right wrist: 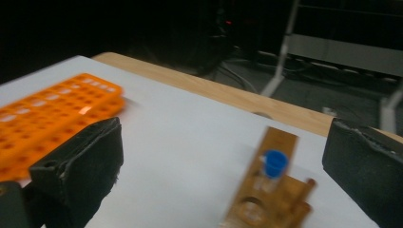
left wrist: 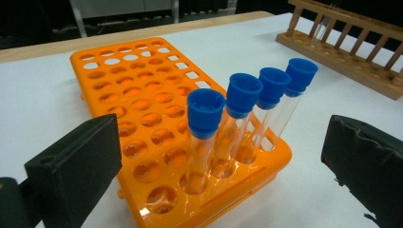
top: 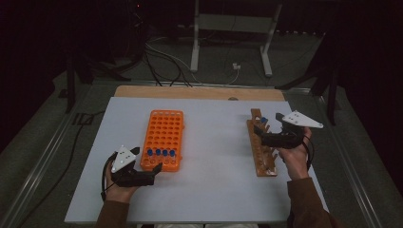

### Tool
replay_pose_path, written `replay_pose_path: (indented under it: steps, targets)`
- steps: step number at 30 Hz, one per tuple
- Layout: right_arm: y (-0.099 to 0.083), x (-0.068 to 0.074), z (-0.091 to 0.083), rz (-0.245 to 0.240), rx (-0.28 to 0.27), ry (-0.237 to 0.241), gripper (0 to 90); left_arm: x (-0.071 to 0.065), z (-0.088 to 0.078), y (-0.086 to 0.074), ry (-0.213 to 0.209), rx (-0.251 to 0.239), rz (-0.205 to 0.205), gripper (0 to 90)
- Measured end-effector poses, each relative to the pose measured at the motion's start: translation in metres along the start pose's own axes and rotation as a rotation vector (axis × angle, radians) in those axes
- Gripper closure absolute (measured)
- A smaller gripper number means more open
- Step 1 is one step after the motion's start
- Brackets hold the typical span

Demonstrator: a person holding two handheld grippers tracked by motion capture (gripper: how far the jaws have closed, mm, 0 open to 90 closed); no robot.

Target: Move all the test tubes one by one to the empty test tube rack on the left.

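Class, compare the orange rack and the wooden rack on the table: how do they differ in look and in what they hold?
The orange rack is a flat plastic grid of many holes; the wooden rack is a narrow brown strip with pegs along it. The orange rack holds four blue-capped tubes in a row at its near end; the wooden rack shows one blue-capped tube. Both lie on the white table and hold capped clear tubes.

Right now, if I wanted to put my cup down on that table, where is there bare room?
The widest bare patch lies between the orange rack and the wooden rack. The near strip between the two hands is free too, and so is the far left corner beyond the orange rack. It is crowded at the left gripper and the right gripper.
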State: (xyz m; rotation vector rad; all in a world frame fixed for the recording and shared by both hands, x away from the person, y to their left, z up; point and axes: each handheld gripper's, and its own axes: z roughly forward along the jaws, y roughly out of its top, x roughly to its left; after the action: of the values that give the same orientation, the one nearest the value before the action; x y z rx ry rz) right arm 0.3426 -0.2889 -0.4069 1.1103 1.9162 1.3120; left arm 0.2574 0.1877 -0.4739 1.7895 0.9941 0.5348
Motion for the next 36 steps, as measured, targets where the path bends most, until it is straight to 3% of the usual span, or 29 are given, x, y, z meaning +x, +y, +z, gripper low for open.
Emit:
replay_pose_path:
  steps: [4, 8, 11, 16, 19, 21, 25, 29, 36]
  targets:
    - [-0.010, -0.009, 0.011, -0.040, 0.047, -0.073, 0.0, 0.001, 0.001, -0.001, 0.007, 0.007, -0.003, 0.7]
    - [-0.018, -0.023, 0.022, 0.040, 0.069, -0.047, 3.1, 0.002, 0.002, -0.001, 0.009, 0.015, -0.009, 0.7]
    - [-0.020, -0.028, 0.028, 0.059, 0.086, -0.043, 7.2, 0.003, 0.003, -0.002, 0.009, 0.018, -0.016, 0.7]
    - [-0.025, -0.033, 0.042, 0.077, 0.148, -0.022, 20.7, 0.004, 0.003, -0.003, 0.010, 0.020, -0.025, 0.7]
    - [-0.029, -0.034, 0.048, 0.054, 0.178, -0.030, 41.0, 0.004, 0.004, -0.004, 0.011, 0.024, -0.026, 0.7]
    - [-0.031, -0.034, 0.050, 0.024, 0.186, -0.041, 50.6, 0.004, 0.005, -0.004, 0.010, 0.025, -0.028, 0.7]
    - [-0.031, -0.033, 0.052, 0.013, 0.183, -0.059, 66.8, 0.003, 0.006, -0.004, 0.007, 0.032, -0.023, 0.7]
    - [-0.029, -0.032, 0.055, 0.006, 0.182, -0.075, 74.4, 0.002, 0.007, -0.004, 0.006, 0.037, -0.020, 0.7]
    - [-0.027, -0.032, 0.061, 0.002, 0.187, -0.081, 75.5, 0.002, 0.008, -0.005, 0.002, 0.037, -0.025, 0.7]
